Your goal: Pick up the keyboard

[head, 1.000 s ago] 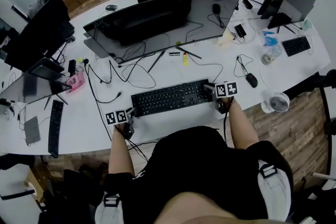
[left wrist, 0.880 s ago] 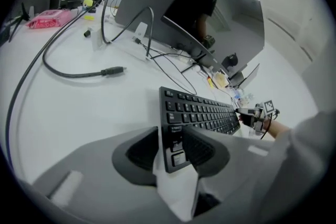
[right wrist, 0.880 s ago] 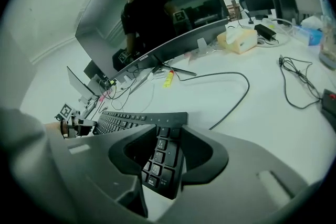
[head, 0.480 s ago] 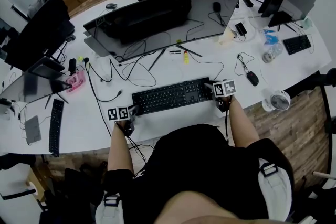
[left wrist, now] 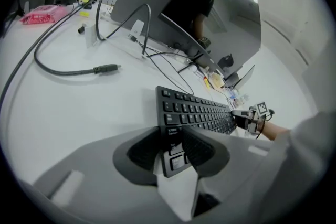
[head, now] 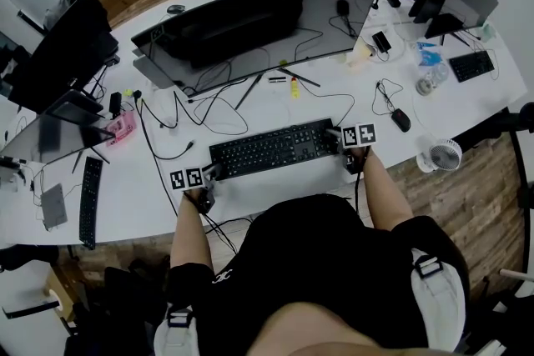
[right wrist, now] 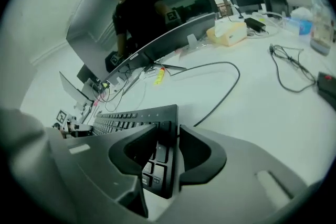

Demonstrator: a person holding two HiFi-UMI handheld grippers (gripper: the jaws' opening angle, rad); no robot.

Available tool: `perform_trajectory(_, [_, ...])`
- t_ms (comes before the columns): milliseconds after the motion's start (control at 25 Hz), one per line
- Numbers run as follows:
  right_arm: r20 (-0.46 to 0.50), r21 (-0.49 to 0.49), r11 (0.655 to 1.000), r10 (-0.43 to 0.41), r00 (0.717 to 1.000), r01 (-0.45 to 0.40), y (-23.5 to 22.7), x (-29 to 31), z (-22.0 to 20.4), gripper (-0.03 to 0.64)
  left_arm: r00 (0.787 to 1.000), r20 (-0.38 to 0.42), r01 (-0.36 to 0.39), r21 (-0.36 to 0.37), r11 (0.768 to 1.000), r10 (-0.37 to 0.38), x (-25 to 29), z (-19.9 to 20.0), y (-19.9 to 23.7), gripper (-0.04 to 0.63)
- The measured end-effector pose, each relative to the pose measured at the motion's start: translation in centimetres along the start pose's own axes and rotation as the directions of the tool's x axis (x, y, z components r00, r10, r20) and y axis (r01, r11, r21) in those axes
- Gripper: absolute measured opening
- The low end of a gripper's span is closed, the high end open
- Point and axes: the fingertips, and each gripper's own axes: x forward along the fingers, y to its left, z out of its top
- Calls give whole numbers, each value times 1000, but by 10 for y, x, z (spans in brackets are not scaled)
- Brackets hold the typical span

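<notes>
A black full-size keyboard [head: 271, 147] lies lengthwise across the white desk [head: 142, 188] in front of the person. My left gripper [head: 209, 173] is shut on its left end, and my right gripper [head: 338, 136] is shut on its right end. In the left gripper view the keyboard [left wrist: 197, 113] runs away from the left gripper [left wrist: 176, 147], whose jaws pinch the near edge. The right gripper view shows the right gripper [right wrist: 167, 152] clamped on the keyboard [right wrist: 131, 118] the same way. Whether the keyboard is clear of the desk I cannot tell.
A wide curved monitor [head: 250, 21] stands behind the keyboard, with loose black cables [head: 209, 108] between them. A mouse [head: 401, 121] and a small fan [head: 444, 154] sit at the right. Another keyboard [head: 88, 203] and a pink object [head: 119, 129] lie at the left.
Keyboard and both grippers have shifted together slightly away from the person, toward the monitor. Both grips stay unchanged.
</notes>
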Motion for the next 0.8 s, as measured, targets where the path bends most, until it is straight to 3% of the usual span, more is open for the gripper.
perform_trajectory(120, [34,129,989,70,997,-74,-1,3,-2,115,999,34,10,-32,999,-9,0,0,0,167])
perform_trajectory(240, [31,167,982,83,996,-87,-2,3,-1,115,999,51,-4,-33,999,6,1,2,-1,169])
perform_trajectory(400, [7,115,992,50,999,-50,3,-1,-3,114,999,51,-9,-34,999,11,-5,-1,-2,169])
perform_trajectory(520, [33,95,993,66,997,-69,12,-14,-3,114,997,80,8,-19,1000,-7,-17,-3,-8,170])
perform_trajectory(800, [219,-44,993,118,969,-111,47,-67,58,112,966,254,34,77,996,-52,-60,42,-51,176])
